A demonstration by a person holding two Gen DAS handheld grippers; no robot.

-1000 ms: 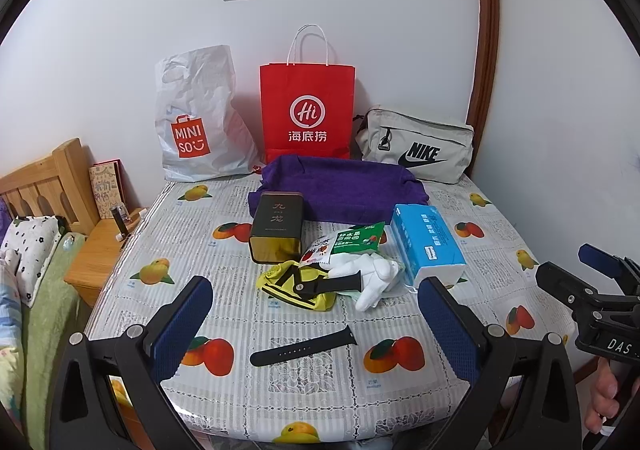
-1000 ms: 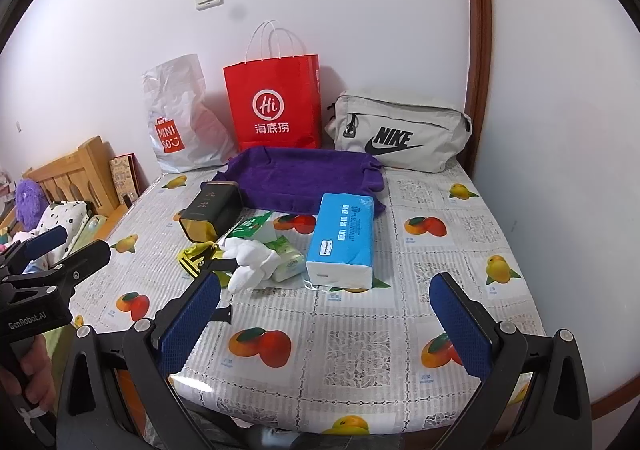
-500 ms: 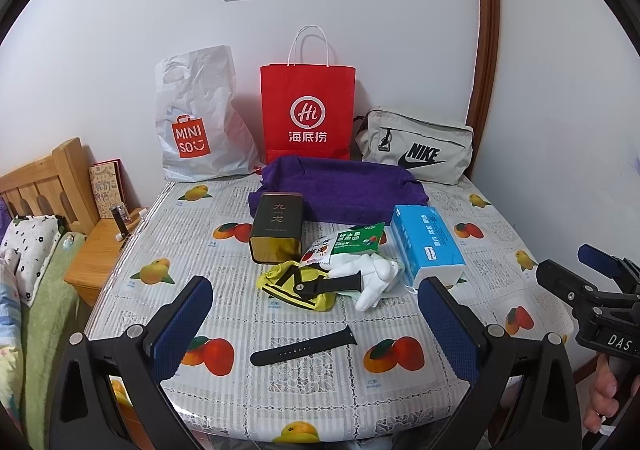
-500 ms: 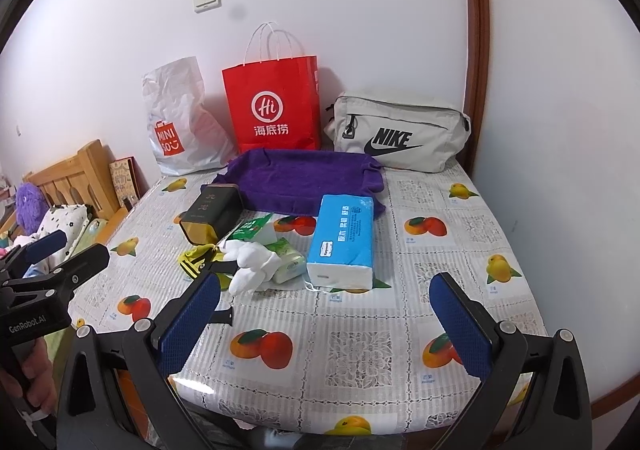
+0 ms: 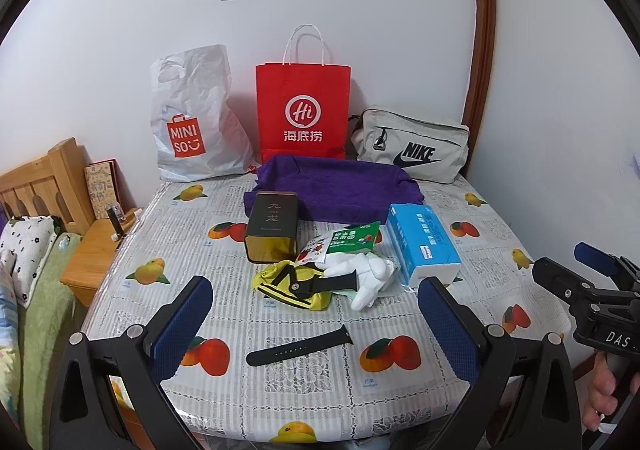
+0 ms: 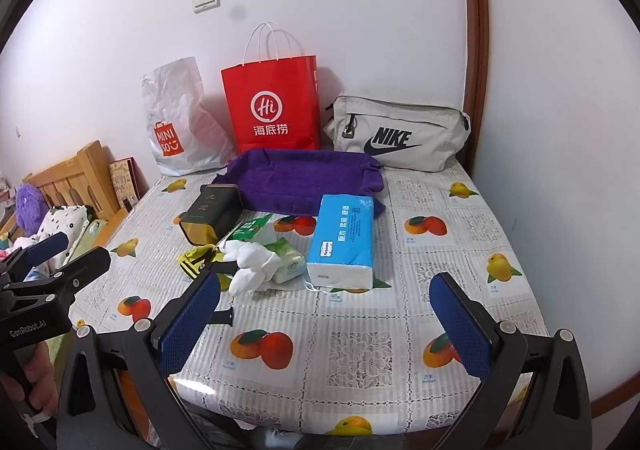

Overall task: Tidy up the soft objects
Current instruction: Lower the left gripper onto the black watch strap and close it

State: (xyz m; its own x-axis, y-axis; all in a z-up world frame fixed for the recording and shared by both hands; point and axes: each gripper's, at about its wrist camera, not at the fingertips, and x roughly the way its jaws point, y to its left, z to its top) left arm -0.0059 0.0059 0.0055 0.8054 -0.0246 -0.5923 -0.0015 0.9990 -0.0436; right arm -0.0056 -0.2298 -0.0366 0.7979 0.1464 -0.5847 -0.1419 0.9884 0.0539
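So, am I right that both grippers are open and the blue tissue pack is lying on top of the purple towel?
Not quite: the blue tissue pack lies on the tablecloth, in front of the purple towel, as the right wrist view shows. Both grippers are open.

- Along the table's (image 5: 168, 218) far edge, against the wall, stand a plastic bag (image 5: 192, 118) at the left, a paper bag (image 5: 303, 106) in the middle and a waist bag (image 5: 412, 150) at the right corner.
- A folded towel (image 5: 340, 186) lies just before the paper bag.
- A tin (image 5: 273, 226) lies at the towel's left front corner, a tissue pack (image 5: 424, 242) at its right front.
- Between them, nearer the front, a snack packet (image 5: 352, 240), a glove (image 5: 368, 274) and a striped cloth (image 5: 280, 286) lie touching; a strap piece (image 5: 328, 283) lies across the cloth.
- A watch strap (image 5: 300, 346) lies alone near the front edge.
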